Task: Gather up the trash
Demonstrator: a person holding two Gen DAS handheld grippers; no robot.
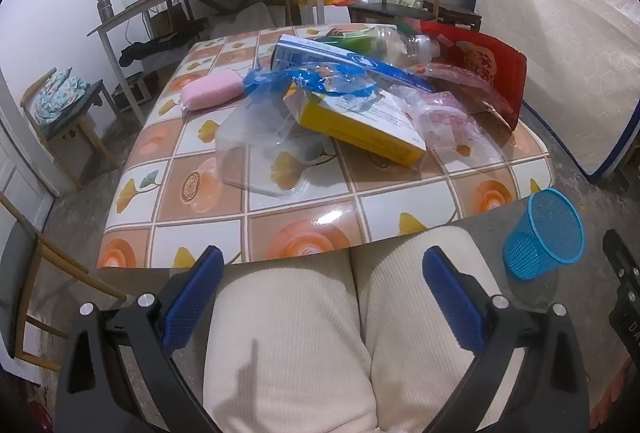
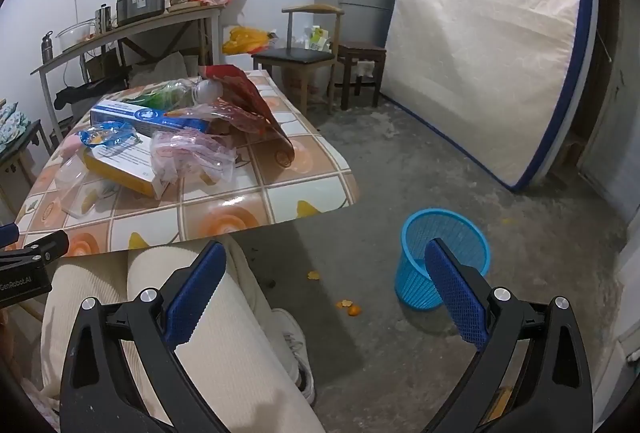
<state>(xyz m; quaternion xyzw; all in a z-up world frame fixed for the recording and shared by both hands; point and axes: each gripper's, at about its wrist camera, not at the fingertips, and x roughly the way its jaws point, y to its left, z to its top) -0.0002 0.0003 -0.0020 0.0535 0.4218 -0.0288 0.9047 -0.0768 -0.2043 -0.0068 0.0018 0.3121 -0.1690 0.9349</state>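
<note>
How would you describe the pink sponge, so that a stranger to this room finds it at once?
Start at the table with the orange flowered cloth, where trash is heaped. The pink sponge lies on the cloth at the pile's far left edge, beside the blue-printed plastic bag. It is the only soft, plain pink, rounded block there; its neighbours are boxes, bottles and crinkled wrappers.

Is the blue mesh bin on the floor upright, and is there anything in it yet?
Upright: the blue mesh bin stands on its base, mouth up. The visible inside shows no trash; the bottom is partly hidden.
</note>
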